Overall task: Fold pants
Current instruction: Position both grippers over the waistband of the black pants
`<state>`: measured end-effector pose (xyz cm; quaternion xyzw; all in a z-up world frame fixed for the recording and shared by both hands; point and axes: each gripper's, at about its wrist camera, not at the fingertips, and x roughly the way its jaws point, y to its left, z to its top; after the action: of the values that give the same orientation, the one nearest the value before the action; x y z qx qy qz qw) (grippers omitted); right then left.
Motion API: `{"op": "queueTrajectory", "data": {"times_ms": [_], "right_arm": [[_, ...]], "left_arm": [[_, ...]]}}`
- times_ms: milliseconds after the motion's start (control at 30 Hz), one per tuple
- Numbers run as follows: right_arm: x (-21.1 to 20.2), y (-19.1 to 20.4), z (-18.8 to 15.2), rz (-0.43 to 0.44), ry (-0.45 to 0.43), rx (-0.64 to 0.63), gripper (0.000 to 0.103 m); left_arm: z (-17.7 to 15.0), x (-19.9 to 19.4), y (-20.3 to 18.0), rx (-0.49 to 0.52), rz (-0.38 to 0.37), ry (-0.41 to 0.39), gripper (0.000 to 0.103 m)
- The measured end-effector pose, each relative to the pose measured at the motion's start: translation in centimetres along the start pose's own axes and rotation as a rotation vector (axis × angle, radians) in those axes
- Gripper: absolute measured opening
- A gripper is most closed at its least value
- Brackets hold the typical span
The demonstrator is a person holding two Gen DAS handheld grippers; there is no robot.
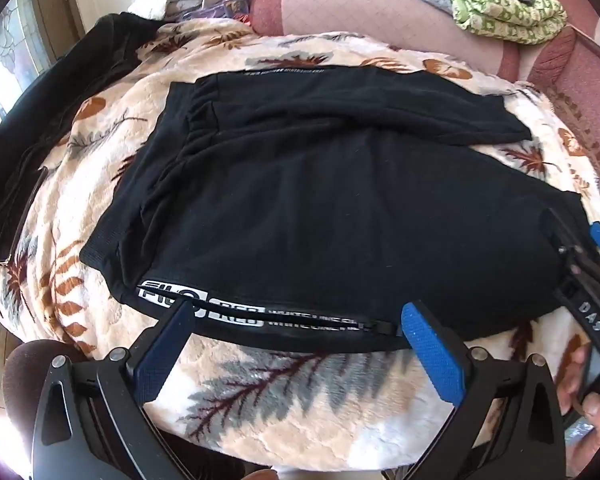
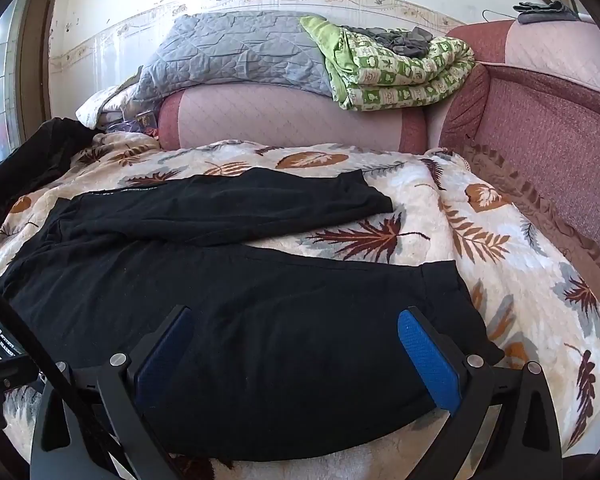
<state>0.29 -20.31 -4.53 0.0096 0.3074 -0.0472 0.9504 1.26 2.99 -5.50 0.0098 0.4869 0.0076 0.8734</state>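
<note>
1. Left wrist view: the black pants point(image 1: 320, 200) lie flat on a leaf-patterned blanket point(image 1: 280, 400). A white printed strip point(image 1: 244, 312) runs along their near edge, beside a zipper; its letters are only partly readable, something like "FIL" and "RED", and the smaller words cannot be made out.
2. A second faint line of small print sits on the far edge of the pants; it is too small to read.
3. On the other gripper's body at the right edge of this view, the letters "DAS" point(image 1: 588, 316) show.
4. The pants' long axis runs left to right across both views: waistband end to the left, the 2 legs to the right. In the right wrist view the legs split apart, with blanket showing between them, the far leg shorter in view.
5. The left gripper point(image 1: 296, 332) hangs over the near edge of the pants, blue pads spread wide, pinching nothing.
6. The right gripper point(image 2: 296, 344) hangs over the near leg, its pads equally wide apart, gripping nothing.
7. A green patterned quilt point(image 2: 400, 76) and a grey quilt point(image 2: 236, 52) lie on the sofa back behind.
</note>
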Motion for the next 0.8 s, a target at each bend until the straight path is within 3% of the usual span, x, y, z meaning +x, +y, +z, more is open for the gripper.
{"op": "queueTrajectory", "data": {"times_ms": [100, 267, 633, 800], "right_arm": [[0.4, 0.2, -0.2, 0.000, 0.015, -0.006, 0.103], [1.1, 0.7, -0.5, -0.002, 0.032, -0.024, 0.103], [2.5, 0.5, -0.8, 0.006, 0.083, -0.006, 0.103], [3.3, 0.2, -1.0, 0.009, 0.124, 0.017, 0.103]], "left_arm": [[-0.5, 1.0, 0.3, -0.002, 0.015, 0.010, 0.103], [-0.9, 1.3, 0.4, 0.008, 0.026, -0.048, 0.103], [-1.2, 1.6, 1.5, -0.042, -0.040, -0.070, 0.103], [-0.7, 1.5, 1.2, -0.016, -0.046, -0.057, 0.103]]}}
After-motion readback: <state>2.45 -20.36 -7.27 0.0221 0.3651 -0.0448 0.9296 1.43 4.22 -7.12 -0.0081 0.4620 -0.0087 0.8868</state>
